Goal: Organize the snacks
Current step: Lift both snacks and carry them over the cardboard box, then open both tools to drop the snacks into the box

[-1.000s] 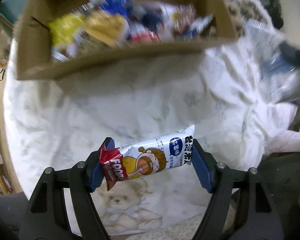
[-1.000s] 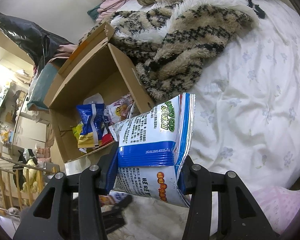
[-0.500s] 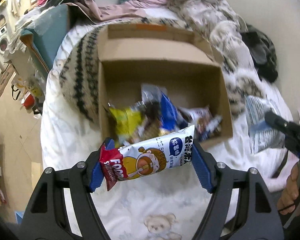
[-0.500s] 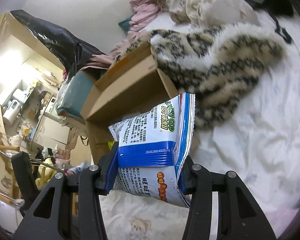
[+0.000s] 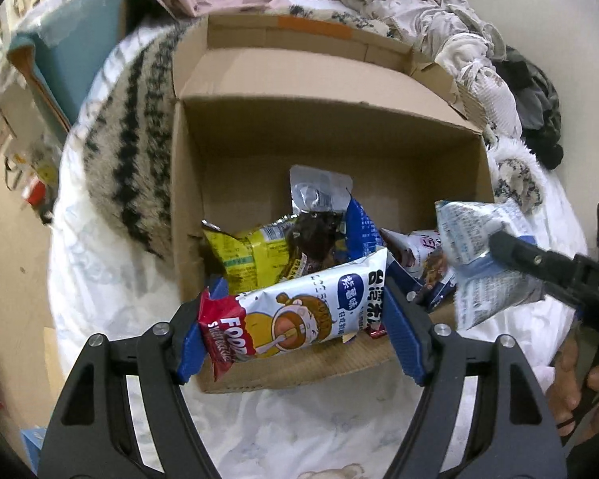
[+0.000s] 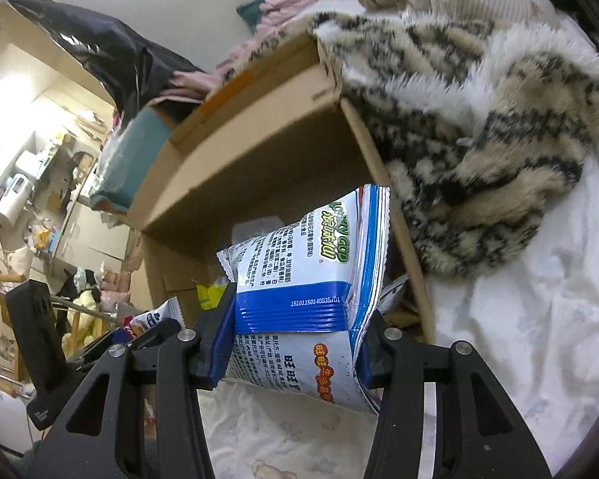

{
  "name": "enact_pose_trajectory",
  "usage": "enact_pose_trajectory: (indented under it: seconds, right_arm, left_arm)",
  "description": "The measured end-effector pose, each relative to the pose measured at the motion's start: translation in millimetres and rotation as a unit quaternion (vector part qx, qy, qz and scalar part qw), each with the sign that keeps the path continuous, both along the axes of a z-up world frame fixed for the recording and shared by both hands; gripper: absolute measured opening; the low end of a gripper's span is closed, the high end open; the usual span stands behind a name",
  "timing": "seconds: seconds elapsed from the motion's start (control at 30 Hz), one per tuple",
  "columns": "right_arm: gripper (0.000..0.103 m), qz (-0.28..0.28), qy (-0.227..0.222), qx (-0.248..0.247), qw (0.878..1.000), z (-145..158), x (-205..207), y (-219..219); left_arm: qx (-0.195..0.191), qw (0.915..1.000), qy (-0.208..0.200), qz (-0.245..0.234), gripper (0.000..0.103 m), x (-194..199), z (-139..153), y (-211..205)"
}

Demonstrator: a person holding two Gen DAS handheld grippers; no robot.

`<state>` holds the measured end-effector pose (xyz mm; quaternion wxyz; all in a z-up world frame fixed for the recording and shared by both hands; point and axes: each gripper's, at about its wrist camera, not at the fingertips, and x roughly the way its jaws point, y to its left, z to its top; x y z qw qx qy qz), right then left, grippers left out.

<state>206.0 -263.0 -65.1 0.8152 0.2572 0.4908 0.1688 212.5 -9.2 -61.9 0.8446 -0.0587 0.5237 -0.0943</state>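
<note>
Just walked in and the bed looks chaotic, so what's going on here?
A person is packing snacks into a cardboard box on the bed. The left claw grips a cartoon-print snack packet over the box's near edge; the right claw grips a blue-and-white snack bag beside it. Several packets already lie inside.

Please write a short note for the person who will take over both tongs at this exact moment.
Left tongs: shut on a white snack packet with a cartoon figure and red end, held crosswise above the near wall of the brown cardboard box.
Right tongs: shut on a white and blue snack bag, near the box's right side.
Done: several snacks are in the box, among them a yellow bag.
Left: release both packets into the box. Whether other snacks remain outside is not visible.
</note>
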Motion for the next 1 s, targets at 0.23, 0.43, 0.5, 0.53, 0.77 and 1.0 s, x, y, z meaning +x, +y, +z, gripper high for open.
enact_pose_trajectory:
  seconds: [0.23,0.43,0.5,0.53,0.77,1.0]
  right_arm:
    - [0.053,0.016,0.003,-0.026,1.000,-9.7,5.1,20.2]
    - [0.053,0.027,0.010,-0.046,0.999,-16.1,9.2,28.6]
    - [0.053,0.025,0.014,-0.048,0.998,-18.5,9.8,28.9]
    - [0.053,0.024,0.015,-0.049,0.998,-18.8,10.0,28.5]
    - [0.088,0.020,-0.007,-0.073,0.997,-9.7,7.9,30.4]
    - [0.094,0.019,-0.039,-0.102,0.994,6.0,2.1,29.8]
  left_arm:
    - [0.038,0.9991,-0.020,0.004,0.074,3.1,-1.7,-5.7]
    - [0.036,0.9991,-0.023,-0.001,0.079,0.0,-1.0,-9.4]
    - [0.041,0.9985,-0.037,0.007,0.083,-2.1,3.2,-8.7]
    - [0.043,0.9982,-0.041,0.010,0.085,-2.7,4.9,-8.4]
    - [0.043,0.9976,-0.052,0.015,0.102,-7.1,11.6,-4.6]
    - [0.041,0.9967,-0.068,0.018,0.102,-15.9,20.0,-1.2]
